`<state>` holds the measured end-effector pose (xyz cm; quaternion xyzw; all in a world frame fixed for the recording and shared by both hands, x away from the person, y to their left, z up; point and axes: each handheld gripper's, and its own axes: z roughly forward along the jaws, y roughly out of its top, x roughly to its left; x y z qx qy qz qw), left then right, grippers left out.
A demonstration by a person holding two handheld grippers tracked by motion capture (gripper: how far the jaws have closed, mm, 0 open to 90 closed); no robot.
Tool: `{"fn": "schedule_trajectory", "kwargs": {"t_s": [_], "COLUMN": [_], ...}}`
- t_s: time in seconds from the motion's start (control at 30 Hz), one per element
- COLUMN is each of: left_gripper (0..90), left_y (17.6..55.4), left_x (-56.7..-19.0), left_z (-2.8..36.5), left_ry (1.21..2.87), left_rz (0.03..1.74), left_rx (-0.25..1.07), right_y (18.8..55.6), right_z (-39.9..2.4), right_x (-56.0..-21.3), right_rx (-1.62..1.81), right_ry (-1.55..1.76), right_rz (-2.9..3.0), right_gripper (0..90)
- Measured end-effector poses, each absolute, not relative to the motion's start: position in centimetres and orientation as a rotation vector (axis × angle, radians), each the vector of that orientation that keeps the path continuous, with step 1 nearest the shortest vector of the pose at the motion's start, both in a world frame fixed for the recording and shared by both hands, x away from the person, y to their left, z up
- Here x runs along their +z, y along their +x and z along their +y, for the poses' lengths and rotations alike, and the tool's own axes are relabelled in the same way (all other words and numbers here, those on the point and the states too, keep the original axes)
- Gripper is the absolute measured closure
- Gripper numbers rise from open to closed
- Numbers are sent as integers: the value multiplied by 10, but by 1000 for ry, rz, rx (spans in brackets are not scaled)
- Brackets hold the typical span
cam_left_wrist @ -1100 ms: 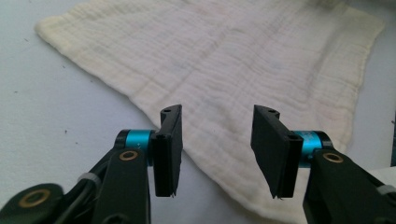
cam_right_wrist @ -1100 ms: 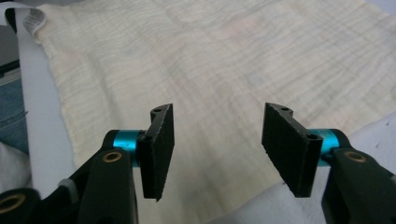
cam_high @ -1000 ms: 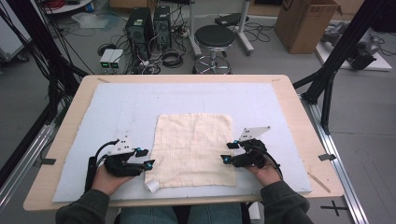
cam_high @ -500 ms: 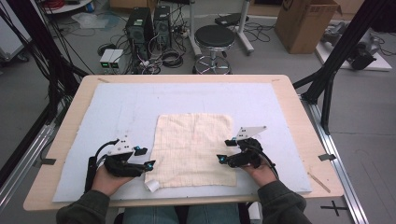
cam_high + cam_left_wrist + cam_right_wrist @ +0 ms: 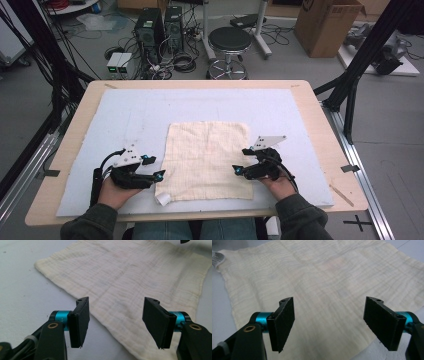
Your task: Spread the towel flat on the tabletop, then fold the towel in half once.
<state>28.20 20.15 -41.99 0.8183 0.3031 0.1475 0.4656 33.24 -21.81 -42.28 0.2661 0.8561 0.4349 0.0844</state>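
high view, cream cloth (image 5: 207, 160) flat on mat, left claw (image 5: 153, 168) and right claw (image 5: 241, 160) released at its side edges

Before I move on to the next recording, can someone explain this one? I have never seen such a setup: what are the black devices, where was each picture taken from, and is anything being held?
A person sits at a table with a hand-held gripper in each hand, a tool with two black jaws. The high view looks down from above: the left hand-held gripper and the right hand-held gripper sit at either side of a cream cloth lying flat on a pale blue mat. The other two pictures come from cameras riding on each tool, looking along its jaws. Both pairs of jaws have just been opening and stand apart above the cloth's edges; nothing is gripped. A white tag sticks out at the cloth's near left corner.
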Motion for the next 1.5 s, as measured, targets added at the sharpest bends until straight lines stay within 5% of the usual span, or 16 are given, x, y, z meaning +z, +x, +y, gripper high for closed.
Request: {"fn": "schedule_trajectory", "kwargs": {"t_s": [1.5], "left_gripper": [412], "left_y": [317], "left_x": [-405], "left_z": [198], "left_ry": [1994], "left_rz": [773], "left_rx": [328], "right_y": [368], "right_z": [-221], "right_x": [-410], "right_rx": [1372], "right_ry": [848], "right_rz": [2504], "right_gripper": [259]}}
